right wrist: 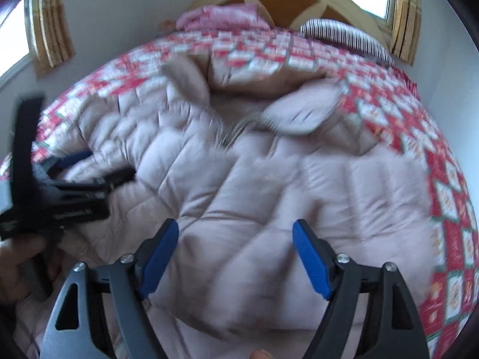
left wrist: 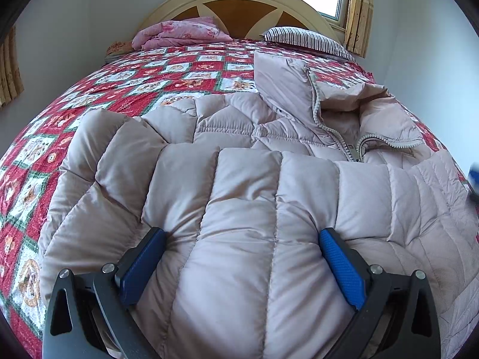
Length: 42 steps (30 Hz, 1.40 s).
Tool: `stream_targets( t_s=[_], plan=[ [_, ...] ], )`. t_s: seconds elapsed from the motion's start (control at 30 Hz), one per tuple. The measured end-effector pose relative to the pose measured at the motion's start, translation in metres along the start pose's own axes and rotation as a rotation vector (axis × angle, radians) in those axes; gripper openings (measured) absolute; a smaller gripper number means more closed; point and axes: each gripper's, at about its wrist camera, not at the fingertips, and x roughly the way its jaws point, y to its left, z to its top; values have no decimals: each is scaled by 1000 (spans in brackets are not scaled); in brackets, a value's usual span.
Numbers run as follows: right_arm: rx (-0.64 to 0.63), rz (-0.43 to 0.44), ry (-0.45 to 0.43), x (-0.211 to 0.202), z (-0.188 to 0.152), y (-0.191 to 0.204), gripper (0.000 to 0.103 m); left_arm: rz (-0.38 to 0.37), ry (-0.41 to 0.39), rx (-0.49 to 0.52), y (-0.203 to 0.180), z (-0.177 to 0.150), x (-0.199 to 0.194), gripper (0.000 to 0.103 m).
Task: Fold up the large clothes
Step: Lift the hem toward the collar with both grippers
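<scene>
A: Left wrist view first. Where is the jacket (left wrist: 239,161)?

B: Spread over the bed (left wrist: 125,83), collar and zip toward the headboard, one quilted sleeve folded across the body. That is probably the first fold, narrowing it before the body gets doubled.

A: And the left hand-held gripper (left wrist: 242,239)?

B: Its jaws stand wide, one blue pad on each side of a puffy panel of that sleeve. The fabric bulges up between them, and I cannot tell whether they pinch it or only press down. I'd guess pressing, since down filling springs back unless pinned.

A: Right wrist view?

B: Blurred. The right hand-held gripper (right wrist: 235,239) has its jaws well apart with nothing caught between the pads; the jacket (right wrist: 269,179) lies below them. At left is the other hand-held gripper (right wrist: 98,167), low on the jacket.

A: Why empty?

B: My judgement: it is free to take the next hold, perhaps the far sleeve or the hem.
</scene>
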Motion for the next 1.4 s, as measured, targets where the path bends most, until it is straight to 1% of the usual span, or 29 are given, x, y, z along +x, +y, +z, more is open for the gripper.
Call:
stream_targets(
  t_s=[0.07, 0.13, 0.27, 0.37, 0.43, 0.47, 0.53, 0.6, 0.67, 0.77, 0.8, 0.83, 0.9, 0.97, 1.03, 1.1, 1.17, 1.23, 1.27, 1.3, 1.33, 1.4],
  plan=[
    [2, -33, -60, -19, 11, -19, 83, -1, 1, 0, 0, 0, 0, 102],
    [20, -58, -103, -28, 26, -38, 83, -1, 0, -1, 0, 0, 0, 102],
    [5, -115, -128, -19, 73, -60, 83, -6, -2, -4, 0, 0, -1, 102],
    [-53, -96, -85, 8, 111, -58, 83, -9, -3, -7, 0, 0, -1, 102],
    [-152, -97, -49, 31, 134, -40, 84, -14, -3, -11, 0, 1, 0, 102],
    [-183, -94, -44, 35, 137, -35, 84, -15, -3, -12, 1, 1, -1, 102],
    [-257, -60, -7, 53, 148, -23, 84, -19, -5, -14, 2, 0, -1, 102],
    [-324, -54, 18, 70, 154, -12, 84, -24, -6, -17, 3, 0, -1, 102],
    [-363, -40, 50, 87, 156, -3, 84, -30, -7, -21, 4, 0, 0, 102],
    [-393, -50, 76, 108, 156, 5, 82, -36, -8, -24, 5, 0, -1, 102],
    [-408, -54, 85, 115, 153, 7, 75, -38, -8, -25, 6, 0, -1, 102],
    [-420, -77, 86, 121, 152, 8, 68, -38, -8, -26, 6, 0, -1, 102],
    [-440, -122, 95, 129, 147, 10, 27, -37, -9, -25, 5, 0, -1, 102],
    [-442, -144, 65, 126, 142, 11, 18, -36, -10, -23, 5, 0, -1, 102],
    [-430, -129, 14, 112, 136, 12, 14, -36, -9, -24, 5, 0, 0, 102],
    [-417, -113, -13, 104, 131, 14, 11, -35, -9, -23, 5, 0, 0, 102],
    [-416, -122, -29, 99, 125, 16, 9, -33, -12, -24, 5, 1, -2, 102],
    [-418, -128, -49, 98, 123, 18, 9, -40, -22, -41, 7, 5, -15, 102],
    [-414, -132, -60, 97, 123, 18, 9, -65, -53, -57, 9, 10, -30, 102],
    [-400, -135, -53, 101, 123, 15, 9, -95, -103, -49, 8, 19, -47, 102],
    [-394, -138, -40, 106, 123, 12, 9, -102, -136, -24, 4, 29, -59, 102],
    [-382, -133, -36, 111, 123, 10, 9, -62, -197, 43, -7, 65, -76, 102]
  ],
)
